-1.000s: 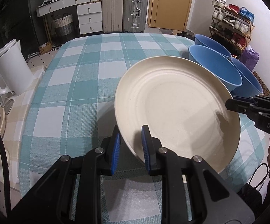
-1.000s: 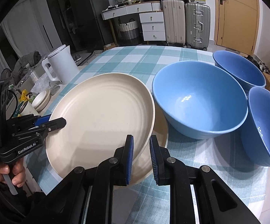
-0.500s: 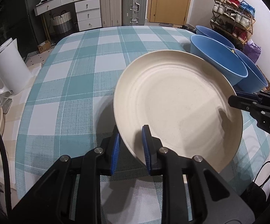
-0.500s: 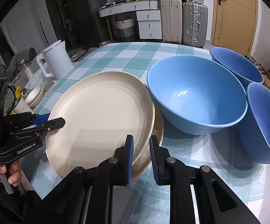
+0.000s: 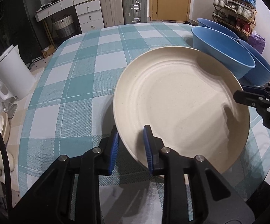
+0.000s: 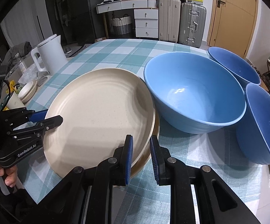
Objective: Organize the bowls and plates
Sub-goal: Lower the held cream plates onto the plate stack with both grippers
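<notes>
Beside the big bowl [image 6: 192,95], on its left in the right wrist view, the top plate [image 6: 99,115] lies tilted over a second plate [image 6: 153,141] that rests on the checked cloth [image 5: 82,78]. The far edge of the top plate almost touches the bowl; I cannot tell if they meet. Two more bowls [image 6: 233,65] stand behind and to the right of the big bowl.

The left gripper [image 5: 130,145] has its blue pads on both sides of the plate's near rim, one under and one inside, pinching it. The right gripper [image 6: 141,155] holds the opposite rim in the same way; whether its outer pad also touches the lower plate, I cannot tell.

I judge the plate as stiff, light and matte, perhaps a speckled plastic or fibre material, so not very fragile but smooth enough to slide between pads. The rim is the only good place to hold, and two opposite holds keep it level. The ridged rings inside give no grip.

Readable writing: "GenRobot.AI" on the left gripper's body in the right wrist view, and "DA" on the right gripper in the left wrist view. A white kettle [image 5: 12,76] stands far left of the bowl, without a label that I can read.
</notes>
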`<state>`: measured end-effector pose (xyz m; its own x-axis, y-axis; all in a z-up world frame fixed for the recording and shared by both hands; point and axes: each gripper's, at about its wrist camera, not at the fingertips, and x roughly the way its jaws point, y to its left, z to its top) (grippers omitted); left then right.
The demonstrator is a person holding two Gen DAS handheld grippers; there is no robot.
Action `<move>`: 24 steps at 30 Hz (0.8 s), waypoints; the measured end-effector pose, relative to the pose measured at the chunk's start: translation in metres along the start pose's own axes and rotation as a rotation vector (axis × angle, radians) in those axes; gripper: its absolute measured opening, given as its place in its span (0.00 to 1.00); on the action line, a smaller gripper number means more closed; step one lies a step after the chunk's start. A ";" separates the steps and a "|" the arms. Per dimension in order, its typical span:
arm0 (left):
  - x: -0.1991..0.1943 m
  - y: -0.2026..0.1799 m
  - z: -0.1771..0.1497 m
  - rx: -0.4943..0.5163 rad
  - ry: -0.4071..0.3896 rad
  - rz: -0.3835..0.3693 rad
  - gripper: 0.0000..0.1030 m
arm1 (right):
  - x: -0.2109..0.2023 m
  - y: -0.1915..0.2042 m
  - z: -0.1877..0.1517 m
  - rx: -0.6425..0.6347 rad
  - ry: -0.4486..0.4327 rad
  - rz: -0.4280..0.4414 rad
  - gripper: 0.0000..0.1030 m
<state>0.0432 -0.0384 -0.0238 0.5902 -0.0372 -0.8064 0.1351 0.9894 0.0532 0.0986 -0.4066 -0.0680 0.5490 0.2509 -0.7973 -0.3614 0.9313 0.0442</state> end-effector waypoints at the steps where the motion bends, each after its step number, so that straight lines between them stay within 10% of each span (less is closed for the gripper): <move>1: 0.002 0.000 0.001 0.001 0.002 0.002 0.22 | 0.000 0.000 0.000 -0.005 0.000 -0.009 0.20; 24: 0.004 -0.012 -0.004 0.049 0.002 0.032 0.24 | 0.014 0.007 -0.015 -0.074 -0.001 -0.113 0.21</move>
<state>0.0407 -0.0495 -0.0306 0.5929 -0.0056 -0.8053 0.1556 0.9819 0.1077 0.0927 -0.4009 -0.0872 0.5904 0.1456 -0.7939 -0.3520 0.9316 -0.0909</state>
